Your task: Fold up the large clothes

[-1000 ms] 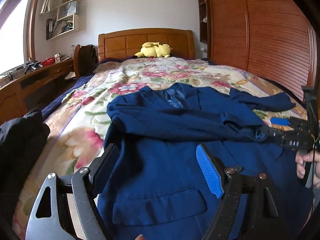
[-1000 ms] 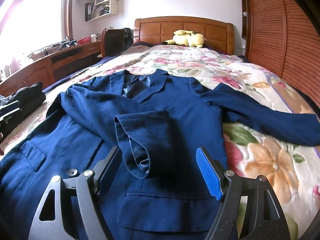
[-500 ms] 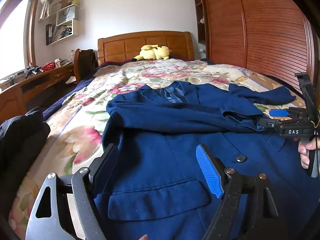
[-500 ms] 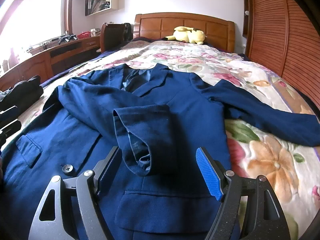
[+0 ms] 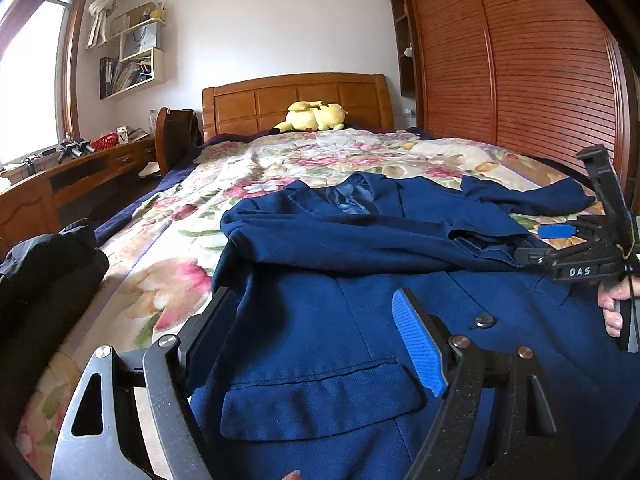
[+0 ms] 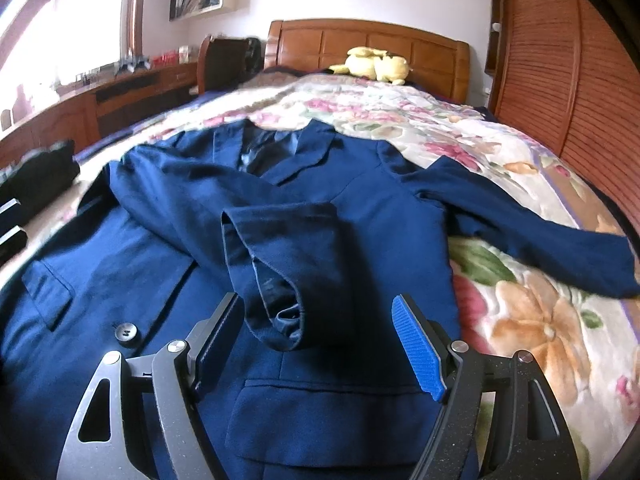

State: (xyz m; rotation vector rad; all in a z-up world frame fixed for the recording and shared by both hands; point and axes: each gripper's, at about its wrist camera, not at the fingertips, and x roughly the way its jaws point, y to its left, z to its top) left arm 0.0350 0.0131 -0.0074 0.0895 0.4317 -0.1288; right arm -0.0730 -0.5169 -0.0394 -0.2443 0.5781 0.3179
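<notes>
My left gripper [image 5: 312,336] and right gripper [image 6: 316,340] both hover with fingers apart, holding nothing, over the near part of the navy jacket [image 6: 360,208] spread on the floral bedspread [image 6: 540,320].

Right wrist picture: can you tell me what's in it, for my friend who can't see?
A dark blue jacket lies flat on a flowery bedspread, one sleeve folded across its front and the other stretched out to the side. The open right hand-held gripper hovers over the folded sleeve's cuff, and a yellow plush toy sits by the wooden headboard.
</notes>
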